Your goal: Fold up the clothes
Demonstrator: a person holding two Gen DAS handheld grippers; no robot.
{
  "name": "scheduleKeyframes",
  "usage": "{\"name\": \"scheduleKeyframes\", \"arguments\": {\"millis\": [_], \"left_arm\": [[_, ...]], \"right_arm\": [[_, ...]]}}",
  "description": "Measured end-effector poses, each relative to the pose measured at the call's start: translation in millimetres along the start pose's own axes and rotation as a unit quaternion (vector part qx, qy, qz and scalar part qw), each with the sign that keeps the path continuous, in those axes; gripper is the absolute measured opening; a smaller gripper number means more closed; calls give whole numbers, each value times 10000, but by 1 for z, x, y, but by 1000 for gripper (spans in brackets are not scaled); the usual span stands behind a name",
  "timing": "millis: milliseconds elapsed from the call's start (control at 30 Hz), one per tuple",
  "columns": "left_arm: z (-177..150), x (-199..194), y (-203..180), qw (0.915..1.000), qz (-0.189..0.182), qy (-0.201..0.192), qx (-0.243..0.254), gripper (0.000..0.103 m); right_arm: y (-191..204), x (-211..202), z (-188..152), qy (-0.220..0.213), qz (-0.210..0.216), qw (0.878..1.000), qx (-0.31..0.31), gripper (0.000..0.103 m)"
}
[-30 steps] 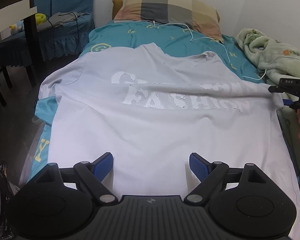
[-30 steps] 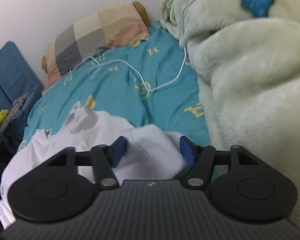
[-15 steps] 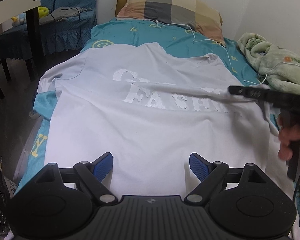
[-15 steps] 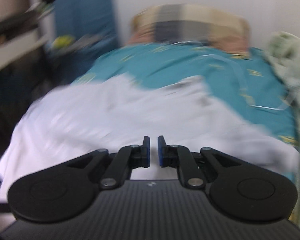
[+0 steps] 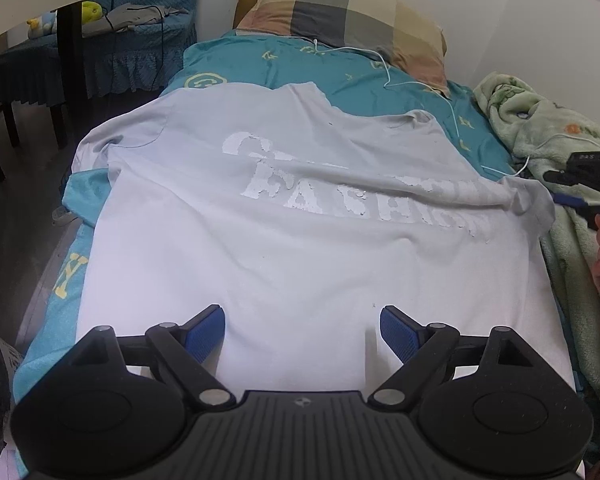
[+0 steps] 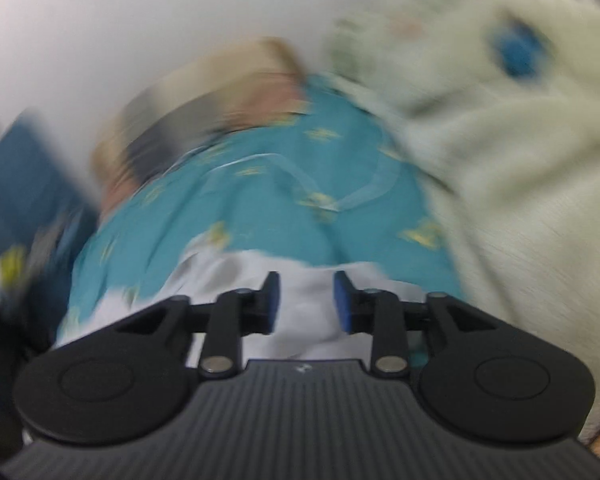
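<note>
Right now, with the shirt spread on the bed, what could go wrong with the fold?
1. The white cable runs under the T-shirt near its right sleeve, so a fold might drag it along.
2. The right gripper, fingers apart, sits beside the fleece blanket; a grasp there could catch fleece too.
3. The left sleeve hangs off the bed edge and may slip further.

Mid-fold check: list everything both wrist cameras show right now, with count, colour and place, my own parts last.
Light grey T-shirt with cracked white lettering: one, spread flat over the bed.
Teal patterned bedsheet: one, under the shirt.
Checked tan-and-grey pillow: one, at the bed's head.
White charging cable: one, on the sheet near the pillow.
Pale green fleece blanket: one, bunched on the right edge.
Blue skirted chair: one, far left.
Left gripper: open above the hem.
Right gripper: open, at the right sleeve.
</note>
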State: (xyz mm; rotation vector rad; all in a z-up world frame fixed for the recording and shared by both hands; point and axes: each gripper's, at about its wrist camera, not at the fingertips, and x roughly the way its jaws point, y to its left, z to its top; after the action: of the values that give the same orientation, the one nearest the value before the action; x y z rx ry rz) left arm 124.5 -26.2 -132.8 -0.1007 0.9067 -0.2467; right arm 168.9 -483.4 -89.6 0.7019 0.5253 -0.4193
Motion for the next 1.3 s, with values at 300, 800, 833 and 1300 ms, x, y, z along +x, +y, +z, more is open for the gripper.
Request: {"name": "scheduleKeyframes", "arguments": {"millis": [300,800,833,1300], "left_arm": [[0,8,0,9999,-30,91,-38,88],[3,28,9,9987,-126,291,-410,90],[4,27,10,9985,-153,265,-453,90],[16,-1,32,9951,-403,-402,-804,90]], "right_arm": [[-60,38,24,761,366,9631,2554,81],[-57,98,21,873,233,9682,2332,9],[-50,91,26,639,230,9774,2000,9],[134,23,8,-990,1055,9732,-1790,5]]}}
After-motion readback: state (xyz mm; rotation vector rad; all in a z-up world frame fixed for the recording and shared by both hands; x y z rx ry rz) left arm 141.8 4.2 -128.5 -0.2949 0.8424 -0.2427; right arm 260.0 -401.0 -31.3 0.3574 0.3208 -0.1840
